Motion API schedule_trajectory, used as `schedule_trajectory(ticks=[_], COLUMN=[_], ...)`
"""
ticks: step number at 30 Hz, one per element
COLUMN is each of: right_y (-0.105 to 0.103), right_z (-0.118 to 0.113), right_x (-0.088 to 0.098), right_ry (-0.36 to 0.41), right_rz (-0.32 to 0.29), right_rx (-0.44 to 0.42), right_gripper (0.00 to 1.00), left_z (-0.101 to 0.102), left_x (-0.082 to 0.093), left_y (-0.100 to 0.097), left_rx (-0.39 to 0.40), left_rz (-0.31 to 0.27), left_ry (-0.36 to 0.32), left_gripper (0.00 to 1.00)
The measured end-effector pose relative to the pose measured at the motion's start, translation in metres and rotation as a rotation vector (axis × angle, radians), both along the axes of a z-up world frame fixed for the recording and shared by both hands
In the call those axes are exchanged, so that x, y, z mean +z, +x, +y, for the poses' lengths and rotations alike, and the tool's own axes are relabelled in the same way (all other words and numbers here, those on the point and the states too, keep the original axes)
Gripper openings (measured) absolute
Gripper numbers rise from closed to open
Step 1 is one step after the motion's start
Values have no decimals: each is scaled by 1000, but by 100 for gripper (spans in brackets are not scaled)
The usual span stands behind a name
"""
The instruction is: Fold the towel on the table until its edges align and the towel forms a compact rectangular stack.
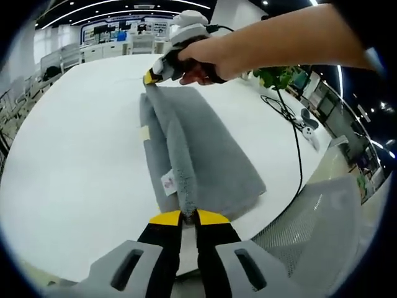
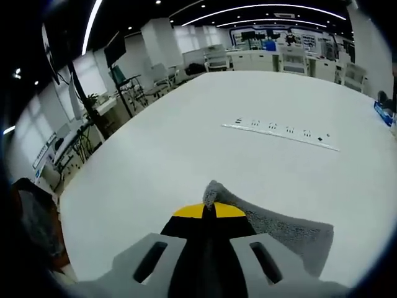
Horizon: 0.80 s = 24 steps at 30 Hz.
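Note:
A grey towel lies folded lengthwise on the white table, with a raised fold running along its middle. My left gripper is shut on the near end of that fold. At the far end the right gripper, held by a person's hand, pinches the towel's other corner. In the right gripper view, my right gripper is shut on a grey towel corner, and more towel trails off to the right on the table.
A white power strip lies farther out on the table. A black cable runs along the table's right edge past a green plant. A mesh chair stands at the near right. Desks and chairs fill the room behind.

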State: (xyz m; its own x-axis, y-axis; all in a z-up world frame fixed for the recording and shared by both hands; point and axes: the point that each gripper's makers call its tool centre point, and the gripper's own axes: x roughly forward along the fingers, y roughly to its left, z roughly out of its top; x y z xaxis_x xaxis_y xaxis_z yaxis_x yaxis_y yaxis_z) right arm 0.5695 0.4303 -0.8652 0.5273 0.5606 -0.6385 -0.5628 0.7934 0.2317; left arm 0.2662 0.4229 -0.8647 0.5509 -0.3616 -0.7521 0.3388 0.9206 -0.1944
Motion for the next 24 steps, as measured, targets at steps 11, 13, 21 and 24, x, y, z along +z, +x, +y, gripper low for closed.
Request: schedule_trajectory(ticks=[11, 13, 21, 24], right_y=[-7, -9, 2, 6], right_z=[9, 8, -7, -17], right_x=[5, 7, 20, 26], right_ry=[28, 17, 27, 29], right_rz=[-48, -65, -92, -107], right_rx=[57, 78, 50, 43], right_gripper=[7, 5, 8, 11], left_z=[12, 11, 4, 4], left_x=[6, 5, 7, 8], left_y=[16, 18, 25, 28], left_rx=[6, -1, -29, -33], left_rz=[-40, -40, -54, -60], left_ry=[20, 24, 25, 24], left_gripper=[12, 12, 12, 12])
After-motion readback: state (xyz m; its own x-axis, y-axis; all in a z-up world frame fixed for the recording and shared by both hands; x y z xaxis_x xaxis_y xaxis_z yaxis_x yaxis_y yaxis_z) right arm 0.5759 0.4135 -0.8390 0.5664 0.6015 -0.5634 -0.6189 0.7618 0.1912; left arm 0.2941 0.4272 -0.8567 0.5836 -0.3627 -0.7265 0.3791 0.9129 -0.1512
